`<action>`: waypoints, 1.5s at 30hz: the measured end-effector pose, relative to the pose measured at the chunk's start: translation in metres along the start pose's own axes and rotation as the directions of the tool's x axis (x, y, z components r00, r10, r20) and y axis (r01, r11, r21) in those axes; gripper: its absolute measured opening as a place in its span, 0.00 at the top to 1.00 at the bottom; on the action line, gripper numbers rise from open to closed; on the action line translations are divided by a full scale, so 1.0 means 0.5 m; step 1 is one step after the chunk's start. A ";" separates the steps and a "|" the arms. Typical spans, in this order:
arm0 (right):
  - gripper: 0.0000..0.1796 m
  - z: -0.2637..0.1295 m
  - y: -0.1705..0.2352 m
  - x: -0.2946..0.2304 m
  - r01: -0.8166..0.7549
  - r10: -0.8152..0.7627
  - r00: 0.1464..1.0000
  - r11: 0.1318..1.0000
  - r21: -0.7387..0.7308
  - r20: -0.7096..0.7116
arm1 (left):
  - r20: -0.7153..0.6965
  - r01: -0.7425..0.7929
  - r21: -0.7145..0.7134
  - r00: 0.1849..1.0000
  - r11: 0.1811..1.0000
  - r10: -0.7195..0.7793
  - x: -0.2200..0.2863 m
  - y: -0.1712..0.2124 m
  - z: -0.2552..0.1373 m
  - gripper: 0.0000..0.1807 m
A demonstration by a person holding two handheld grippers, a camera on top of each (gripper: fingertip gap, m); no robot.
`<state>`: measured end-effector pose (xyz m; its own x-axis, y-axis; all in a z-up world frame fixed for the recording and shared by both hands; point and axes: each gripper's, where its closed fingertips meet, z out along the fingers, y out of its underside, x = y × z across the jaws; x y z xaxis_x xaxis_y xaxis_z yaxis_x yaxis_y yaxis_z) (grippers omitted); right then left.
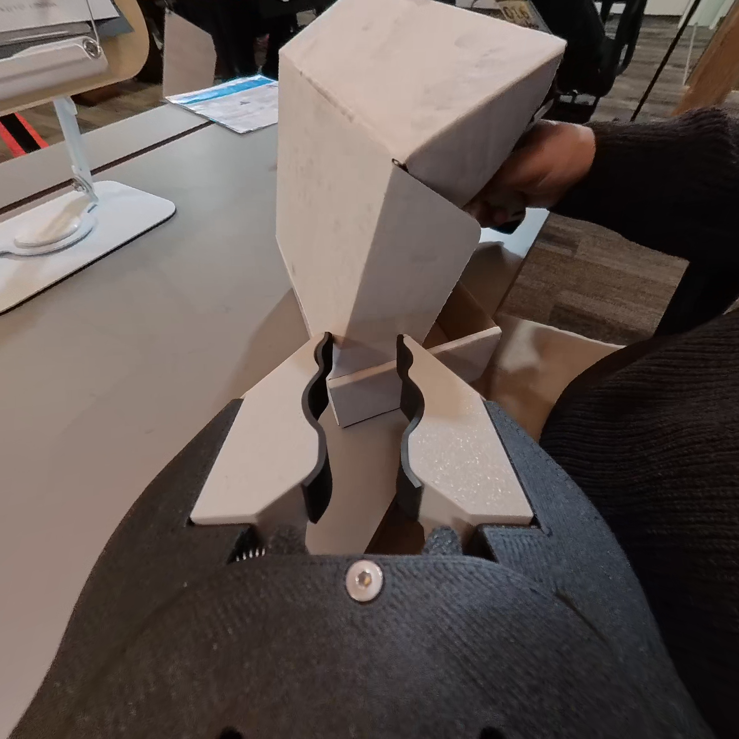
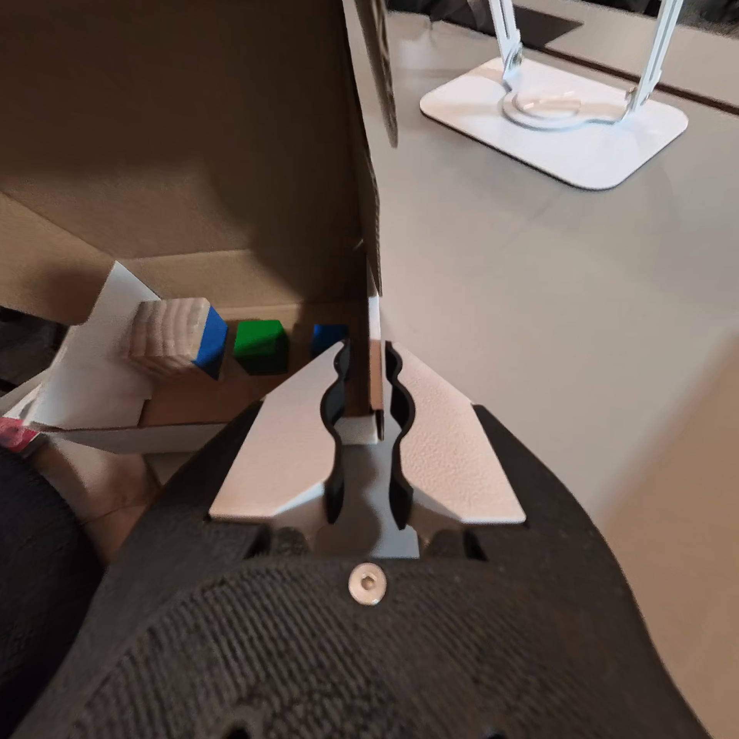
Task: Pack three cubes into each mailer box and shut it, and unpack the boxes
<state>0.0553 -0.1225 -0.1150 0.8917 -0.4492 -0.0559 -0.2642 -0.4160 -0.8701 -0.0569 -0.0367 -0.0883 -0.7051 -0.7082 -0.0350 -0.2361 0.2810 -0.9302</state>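
A white mailer box stands open on the grey table (image 1: 160,340), its lid (image 1: 380,140) raised steeply. My left gripper (image 1: 366,340) is shut on the near corner of the box's low wall (image 1: 364,396). My right gripper (image 2: 368,346) is shut on the box's thin side wall (image 2: 376,384) near a corner. In the right wrist view the brown inside of the box holds three cubes in a row: a wooden cube with a blue face (image 2: 172,336), a green cube (image 2: 260,346) and a blue cube (image 2: 328,334), partly hidden by my finger. A white flap (image 2: 104,360) lies at the left.
A white monitor stand base (image 1: 72,224) sits on the table left of the box; it also shows in the right wrist view (image 2: 560,120). A printed sheet (image 1: 236,100) lies at the far edge. A hand (image 1: 540,168) in a dark sleeve is behind the lid. Tip to tip, the grippers are about 15 cm apart.
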 end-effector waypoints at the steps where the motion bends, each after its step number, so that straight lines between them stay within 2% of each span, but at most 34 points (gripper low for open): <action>1: 0.90 0.001 -0.008 0.000 0.009 -0.009 1.000 1.000 0.019 -0.002 | -0.001 -0.001 0.002 1.000 1.000 0.001 0.001 -0.001 0.000 0.83; 5: 0.85 0.007 -0.045 0.009 0.069 -0.067 0.997 0.992 0.101 -0.024 | 0.005 0.004 0.003 1.000 1.000 -0.004 -0.002 -0.001 0.000 0.83; 8: 0.84 0.001 -0.075 -0.007 0.052 -0.058 0.998 0.980 0.190 0.026 | 0.007 0.003 0.004 1.000 1.000 -0.003 -0.002 -0.002 -0.001 0.84; 12: 0.87 -0.009 -0.093 -0.011 0.127 -0.127 0.992 0.961 0.247 -0.014 | 0.009 -0.002 0.004 1.000 1.000 0.002 -0.001 -0.002 0.000 0.84; 14: 0.93 -0.010 -0.092 -0.014 0.166 -0.163 0.986 0.955 0.246 -0.034 | 0.011 -0.001 0.004 1.000 1.000 0.001 -0.001 -0.002 0.000 0.84; 18: 0.99 -0.011 -0.092 -0.012 0.207 -0.196 0.978 0.948 0.240 -0.070 | 0.013 -0.006 0.003 1.000 1.000 0.006 0.000 -0.003 0.000 0.84; 24: 0.99 -0.012 -0.087 -0.014 0.150 -0.146 0.989 0.960 0.237 -0.033 | 0.026 -0.027 0.002 0.999 1.000 0.027 0.000 -0.004 0.001 0.84; 33: 1.00 -0.010 -0.079 -0.009 0.084 -0.084 0.996 0.972 0.217 -0.010 | 0.044 -0.084 0.014 0.996 0.996 0.084 0.013 -0.011 0.015 0.76; 45: 1.00 -0.008 -0.054 0.000 0.095 -0.091 0.995 0.983 0.155 -0.033 | 0.077 -0.078 -0.029 0.994 0.997 0.080 -0.006 0.007 0.015 0.83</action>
<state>0.0609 -0.1146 -0.0895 0.8995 -0.4352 0.0394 -0.1183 -0.3294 -0.9368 -0.0507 -0.0386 -0.0944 -0.6681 -0.7313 -0.1376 -0.1995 0.3542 -0.9137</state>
